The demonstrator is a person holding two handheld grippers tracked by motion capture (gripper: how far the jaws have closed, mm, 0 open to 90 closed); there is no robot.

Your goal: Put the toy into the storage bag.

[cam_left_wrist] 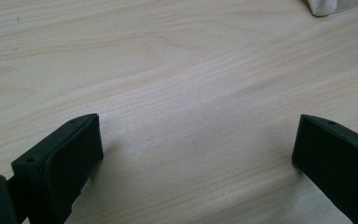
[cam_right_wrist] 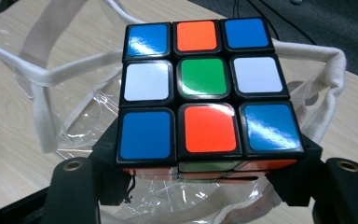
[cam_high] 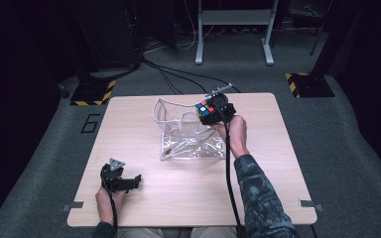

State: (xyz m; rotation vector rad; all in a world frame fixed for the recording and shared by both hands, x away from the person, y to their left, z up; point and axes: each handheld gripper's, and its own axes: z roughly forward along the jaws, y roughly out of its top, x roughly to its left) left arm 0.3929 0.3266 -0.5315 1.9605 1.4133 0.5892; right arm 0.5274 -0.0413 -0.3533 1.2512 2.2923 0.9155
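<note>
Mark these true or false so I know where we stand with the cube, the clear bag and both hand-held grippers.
1. The right hand-held gripper grips the puzzle cube. True.
2. The cube already lies inside the clear bag. False: it is held above the bag's open top.
3. The left hand-held gripper is open with nothing in it. True.
4. The cube's centre square facing the right gripper view is red. False: it is green.
5. The bag lies flat. False: it stands open on the table.

Right tool (cam_high: 209, 113) gripping cube (cam_high: 205, 108), above clear bag (cam_high: 188, 136)
</note>
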